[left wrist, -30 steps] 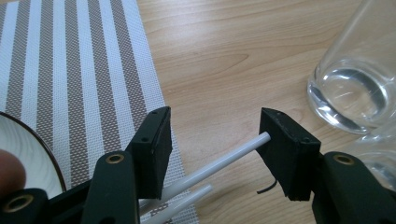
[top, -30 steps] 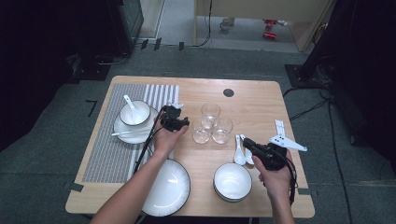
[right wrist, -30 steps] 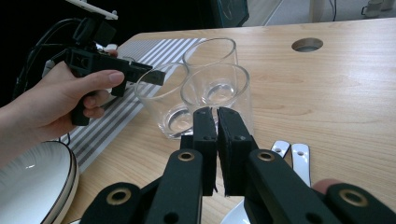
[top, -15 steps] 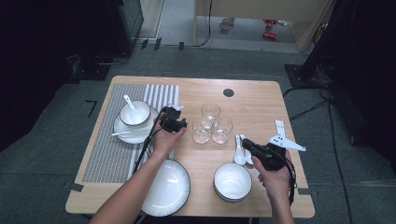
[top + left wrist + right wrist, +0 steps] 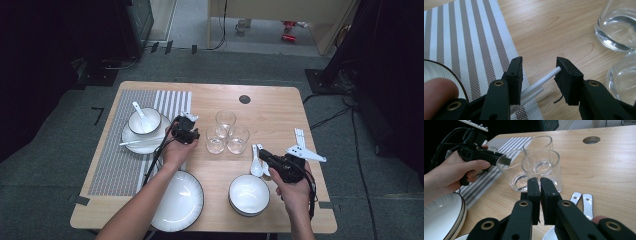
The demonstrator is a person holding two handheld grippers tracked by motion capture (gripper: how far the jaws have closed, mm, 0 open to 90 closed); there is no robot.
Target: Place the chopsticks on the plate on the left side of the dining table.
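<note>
A wooden worktop [image 5: 280, 115] carries a striped placemat [image 5: 117, 160] along its left edge, where a plate [image 5: 142, 142] holds a small bowl. Just right of that plate, at the mat's inner edge, the left hand-held gripper [image 5: 539, 75] has just been closing around a pair of white chopsticks [image 5: 541, 81] — their long axis runs straight out between the jaws, pads not yet pressing. Near the right edge, the right hand-held gripper [image 5: 540, 185] is clenched, empty — farther from them.

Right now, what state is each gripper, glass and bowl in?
left gripper: jaws just been closing, white chopsticks between them, not yet pinched
right gripper: shut, empty
three glasses: upright, empty
stacked bowls: upright, empty
small bowl: holds a spoon
</note>
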